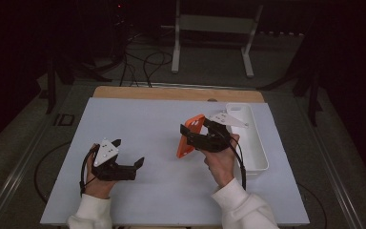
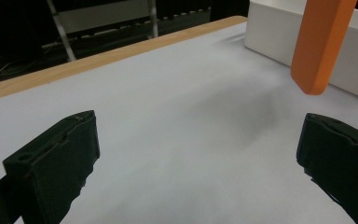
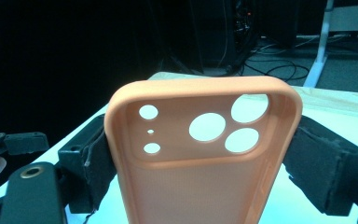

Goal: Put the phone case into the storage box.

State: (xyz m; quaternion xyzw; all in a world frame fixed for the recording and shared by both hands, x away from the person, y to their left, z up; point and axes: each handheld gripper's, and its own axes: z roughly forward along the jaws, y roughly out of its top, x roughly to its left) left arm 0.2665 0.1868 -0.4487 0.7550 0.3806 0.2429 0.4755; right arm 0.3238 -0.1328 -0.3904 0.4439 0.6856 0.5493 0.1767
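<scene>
high view shows the desk with a white tray at its right. the right tongs are closed on the orange phone case, lifted beside the tray. the left tongs are wide open, empty.

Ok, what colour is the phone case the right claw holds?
Orange, plain; clearest in the right gripper view: phone case, right claw.

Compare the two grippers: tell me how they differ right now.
The right gripper is shut on an orange phone case, clamping its long sides; the left gripper is open and holds nothing. The right gripper is raised beside the white tray, with the case clear of the mat; the left gripper sits low over the bare mat. Both are black, two-jawed, hand-held, and carry a grey plate on top.
</scene>
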